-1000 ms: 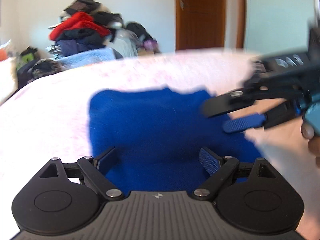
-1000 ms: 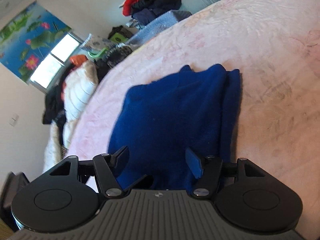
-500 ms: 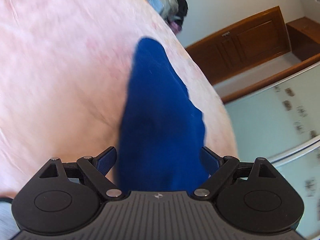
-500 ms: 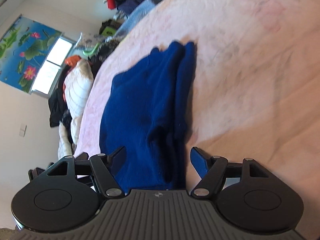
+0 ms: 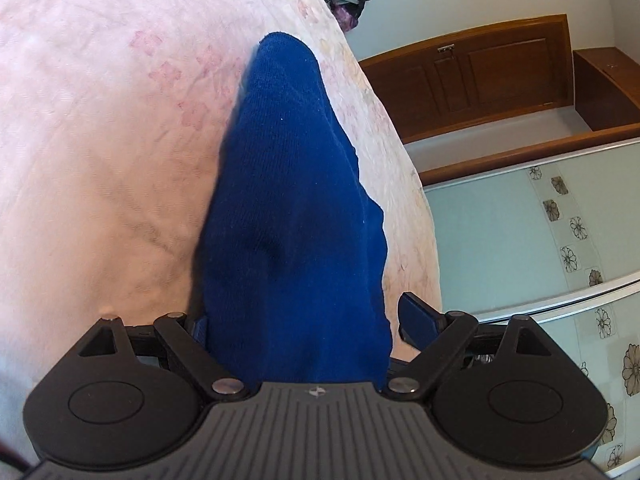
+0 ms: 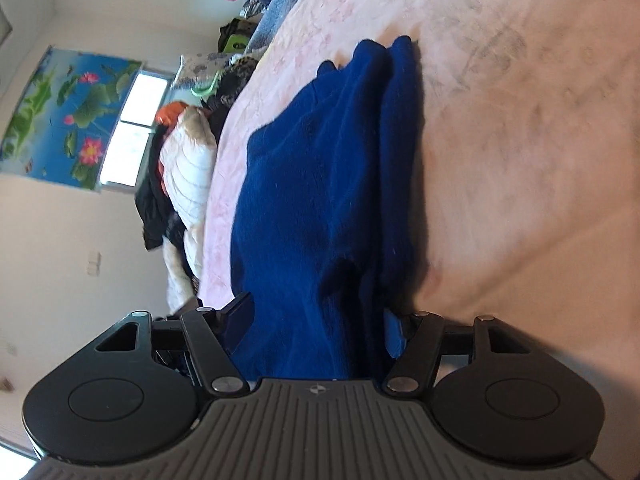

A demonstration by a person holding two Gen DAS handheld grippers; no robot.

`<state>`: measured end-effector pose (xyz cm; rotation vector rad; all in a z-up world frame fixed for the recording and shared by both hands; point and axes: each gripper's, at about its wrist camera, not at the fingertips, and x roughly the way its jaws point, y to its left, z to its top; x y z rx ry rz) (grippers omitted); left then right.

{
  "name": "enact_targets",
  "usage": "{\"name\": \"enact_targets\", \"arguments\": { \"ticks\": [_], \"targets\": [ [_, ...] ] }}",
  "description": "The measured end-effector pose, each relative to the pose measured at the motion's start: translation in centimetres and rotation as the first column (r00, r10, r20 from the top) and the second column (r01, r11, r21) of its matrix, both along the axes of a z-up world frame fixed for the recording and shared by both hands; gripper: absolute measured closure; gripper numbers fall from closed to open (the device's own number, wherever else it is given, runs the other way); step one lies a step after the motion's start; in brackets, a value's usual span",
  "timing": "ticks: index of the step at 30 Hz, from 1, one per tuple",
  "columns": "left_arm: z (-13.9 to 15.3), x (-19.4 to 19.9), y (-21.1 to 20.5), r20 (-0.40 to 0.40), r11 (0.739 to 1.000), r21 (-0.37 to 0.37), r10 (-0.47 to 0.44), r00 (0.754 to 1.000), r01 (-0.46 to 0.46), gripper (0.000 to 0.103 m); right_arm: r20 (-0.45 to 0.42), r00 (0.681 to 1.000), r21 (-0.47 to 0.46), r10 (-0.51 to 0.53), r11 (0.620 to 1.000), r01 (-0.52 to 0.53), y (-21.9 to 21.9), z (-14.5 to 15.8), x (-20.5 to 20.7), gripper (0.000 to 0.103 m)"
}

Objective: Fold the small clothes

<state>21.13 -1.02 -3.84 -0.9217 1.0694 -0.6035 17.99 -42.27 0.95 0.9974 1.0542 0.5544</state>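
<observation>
A dark blue knitted garment [image 5: 292, 200] lies folded on a pink bedspread [image 5: 100, 120]. It also shows in the right wrist view [image 6: 320, 184], with stacked folded layers along its right side. My left gripper [image 5: 308, 324] is rolled on its side with its jaws wide apart, and the near edge of the garment fills the gap between them. My right gripper [image 6: 316, 320] is also rolled sideways and open, straddling the garment's near edge in the same way. Neither gripper's pads press the cloth together.
The bedspread [image 6: 520, 120] stretches out beyond the garment. A wooden door [image 5: 480, 76] and a tiled glass panel [image 5: 540, 240] lie past the bed's edge. A pile of clothes and bedding [image 6: 188, 168] sits by a window, under a lotus poster [image 6: 68, 116].
Both grippers have rolled sideways and moved in low over the garment's near edge. The right gripper has left the left wrist view. The jaws have stayed open.
</observation>
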Motion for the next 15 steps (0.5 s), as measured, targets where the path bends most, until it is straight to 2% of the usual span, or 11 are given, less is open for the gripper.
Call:
{"name": "enact_targets", "arguments": {
  "ticks": [2, 4, 5, 6, 7, 8, 11, 13, 15],
  "targets": [
    [0.2, -0.2, -0.6, 0.016, 0.999, 0.032, -0.035, 0.999, 0.035, 0.013, -0.005, 1.0, -0.002, 0.014, 1.0, -0.014, 0.6, 0.0, 0.5, 0.037],
    [0.3, -0.6, -1.0, 0.024, 0.996, 0.044, -0.073, 0.997, 0.072, 0.016, 0.005, 0.997, -0.042, 0.079, 0.996, -0.079, 1.6, 0.2, 0.4, 0.037],
    [0.2, -0.7, -1.0, 0.027, 0.996, 0.049, -0.077, 0.997, 0.076, 0.021, 0.009, 0.995, -0.051, 0.103, 0.993, -0.103, 2.0, 0.2, 0.1, 0.038],
    [0.1, -0.7, -0.8, 0.022, 0.996, 0.06, -0.067, 0.998, 0.065, 0.037, 0.013, 0.993, -0.068, 0.113, 0.991, -0.112, 2.0, 0.2, -0.1, 0.046],
    [-0.2, -0.5, -0.8, 0.001, 0.995, 0.074, -0.061, 0.998, 0.061, 0.053, 0.006, 0.995, -0.079, 0.103, 0.992, -0.102, 1.9, 0.0, -0.2, 0.073],
    [-0.7, -0.3, -0.9, -0.031, 0.992, 0.111, -0.062, 0.998, 0.066, 0.09, -0.018, 0.996, -0.075, 0.086, 0.993, -0.088, 1.5, -0.5, -0.2, 0.091],
    [-1.1, -0.4, -0.7, -0.036, 0.987, 0.136, -0.076, 0.996, 0.08, 0.093, -0.014, 0.998, -0.051, 0.062, 0.997, -0.063, 1.0, -1.5, -0.6, 0.09],
    [-0.3, -0.6, -1.0, -0.02, 0.981, 0.171, -0.086, 0.996, 0.088, 0.093, 0.007, 0.998, -0.059, 0.065, 0.996, -0.064, 1.3, -0.9, -1.0, 0.089],
    [0.2, -0.6, -1.0, -0.021, 0.98, 0.176, -0.088, 0.996, 0.09, 0.093, 0.033, 0.996, -0.067, 0.077, 0.995, -0.074, 1.7, 0.1, -1.0, 0.089]
  ]
}}
